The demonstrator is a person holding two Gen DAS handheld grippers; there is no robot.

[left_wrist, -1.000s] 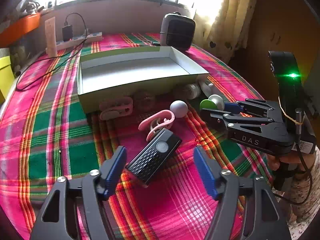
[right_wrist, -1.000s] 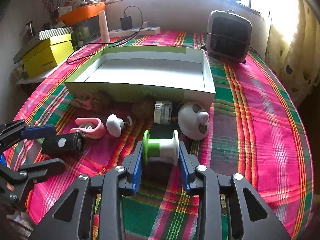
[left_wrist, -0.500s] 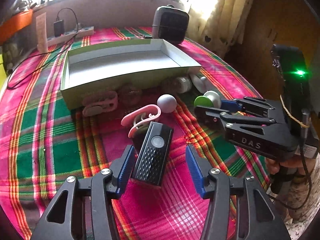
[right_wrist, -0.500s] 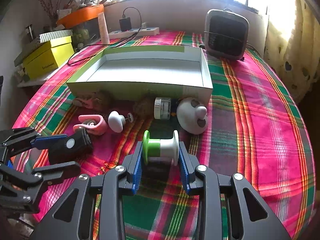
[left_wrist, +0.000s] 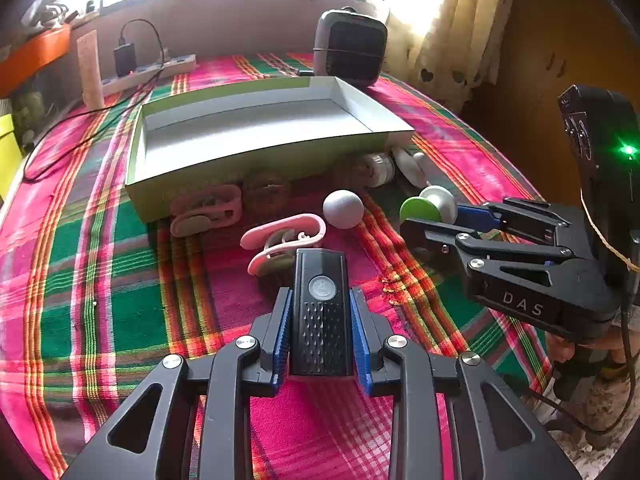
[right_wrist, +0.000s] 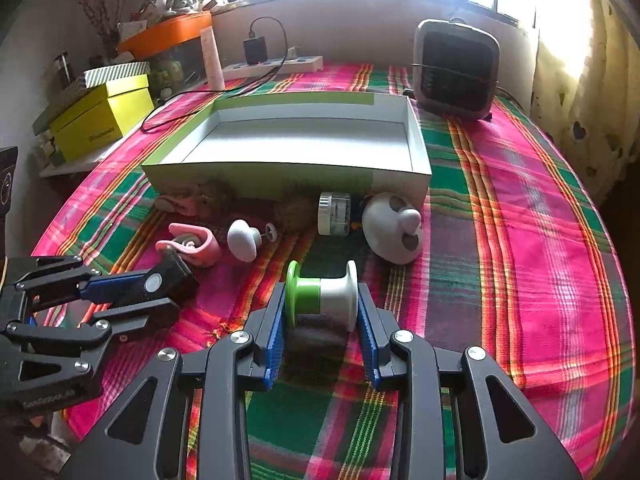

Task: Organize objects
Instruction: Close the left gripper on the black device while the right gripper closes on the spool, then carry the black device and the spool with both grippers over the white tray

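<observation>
My left gripper [left_wrist: 320,320] is shut on a black rectangular device [left_wrist: 321,312] with a round button, near the front of the plaid tablecloth. It also shows in the right wrist view [right_wrist: 160,284]. My right gripper [right_wrist: 322,312] is shut on a green and white spool [right_wrist: 322,296], which also shows in the left wrist view [left_wrist: 428,206]. A shallow green and white box [right_wrist: 280,178] stands open behind. In front of it lie a pink clip [left_wrist: 284,240], a grey ball-shaped knob [left_wrist: 343,209], another pink clip [left_wrist: 208,212], a small clear jar [right_wrist: 334,214] and a white mouse-shaped piece [right_wrist: 394,226].
A black fan heater [right_wrist: 456,68] stands behind the box at the right. A power strip with a charger and cable [right_wrist: 272,64] lies at the back. A yellow box [right_wrist: 100,120] and an orange container [right_wrist: 168,34] stand at the left. Curtains [right_wrist: 592,80] hang at the right.
My left gripper moved forward around the black device and shut on it. The device turned in line with the fingers. My right gripper still holds the spool.
</observation>
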